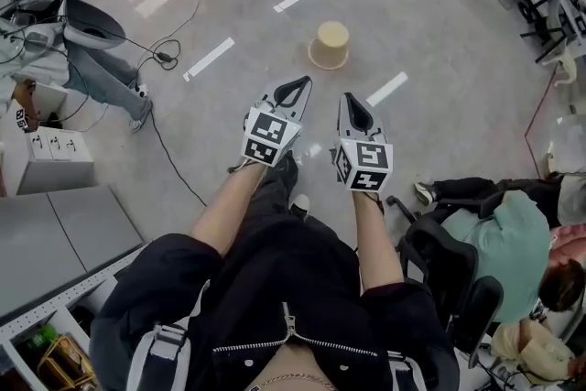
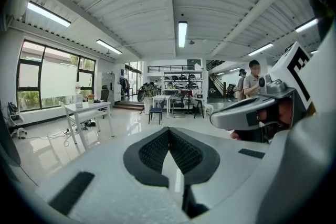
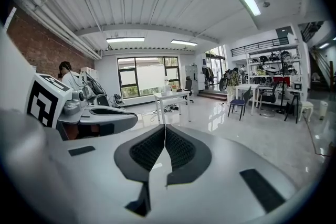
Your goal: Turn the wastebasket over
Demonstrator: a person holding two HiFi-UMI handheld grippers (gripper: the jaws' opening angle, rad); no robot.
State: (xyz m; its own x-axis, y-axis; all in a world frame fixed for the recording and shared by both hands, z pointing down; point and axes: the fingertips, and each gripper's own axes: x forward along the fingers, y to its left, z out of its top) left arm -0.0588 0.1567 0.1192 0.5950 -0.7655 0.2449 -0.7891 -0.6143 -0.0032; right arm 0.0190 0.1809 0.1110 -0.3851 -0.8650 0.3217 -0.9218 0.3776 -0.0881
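Located on the floor [image 1: 439,23]: one beige wastebasket [image 1: 330,46], narrow closed end up, wide rim down. Positioned beyond both claws, touching neither. Counted around it on the floor: three white tape strips [image 1: 209,58]. Held side by side, pointing toward the wastebasket: two claws. Left claw [image 1: 300,83]: pressed together, pinching nothing. Right claw [image 1: 351,101]: pressed together, likewise empty. Fitted: two marker cubes [image 1: 268,135], one per claw. Seated at the floor edges: two people, one left, one right.
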